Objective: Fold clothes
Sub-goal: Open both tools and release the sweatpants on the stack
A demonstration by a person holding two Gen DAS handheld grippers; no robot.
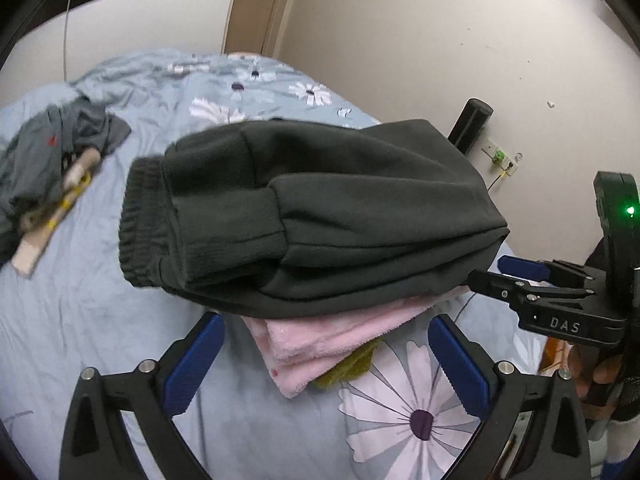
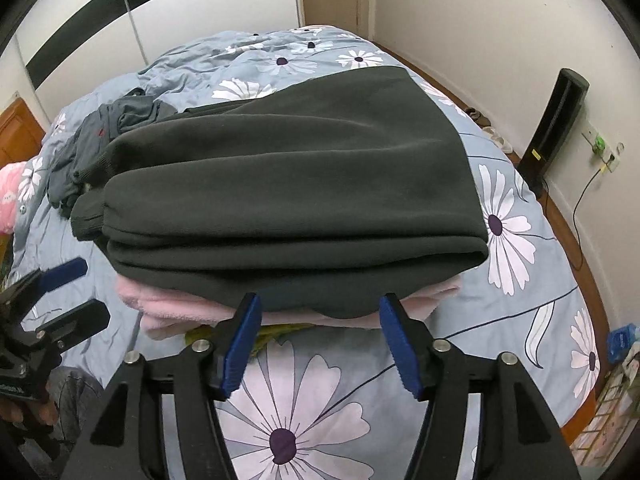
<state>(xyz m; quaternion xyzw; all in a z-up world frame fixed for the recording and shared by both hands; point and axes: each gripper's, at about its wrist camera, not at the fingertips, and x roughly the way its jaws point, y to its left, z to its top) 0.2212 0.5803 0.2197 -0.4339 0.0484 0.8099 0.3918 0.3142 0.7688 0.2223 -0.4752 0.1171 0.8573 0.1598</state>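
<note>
1. Right now my left gripper [image 1: 324, 364] hangs wide open just in front of the pile, with nothing between its blue pads [image 1: 194, 364].
2. My right gripper [image 2: 320, 340] is also spread open and holds nothing; its fingers sit at the near edge of the pile, and the bottom fold of the dark garment sags into the gap between them.
3. Seen from my left wrist, the right gripper [image 1: 496, 270] reaches in from the right side, its tips beside the corner of the pile; I cannot tell if they touch the cloth.
4. The dark green garment [image 2: 288, 184] lies folded into a thick bundle, ribbed cuffs [image 1: 228, 236] pointing to the left.
5. It rests on top of a folded pink fleece item [image 1: 320, 340], which sits over a bit of olive-yellow cloth [image 1: 348, 366].
6. All 3 layers lie on the blue floral bedspread [image 2: 520, 300].
7. A crumpled grey garment [image 1: 44, 160] lies well apart on the far left of the bed, beside a wooden hanger [image 1: 52, 220].
8. A black tower unit [image 2: 554, 128] stands by the wall.
</note>
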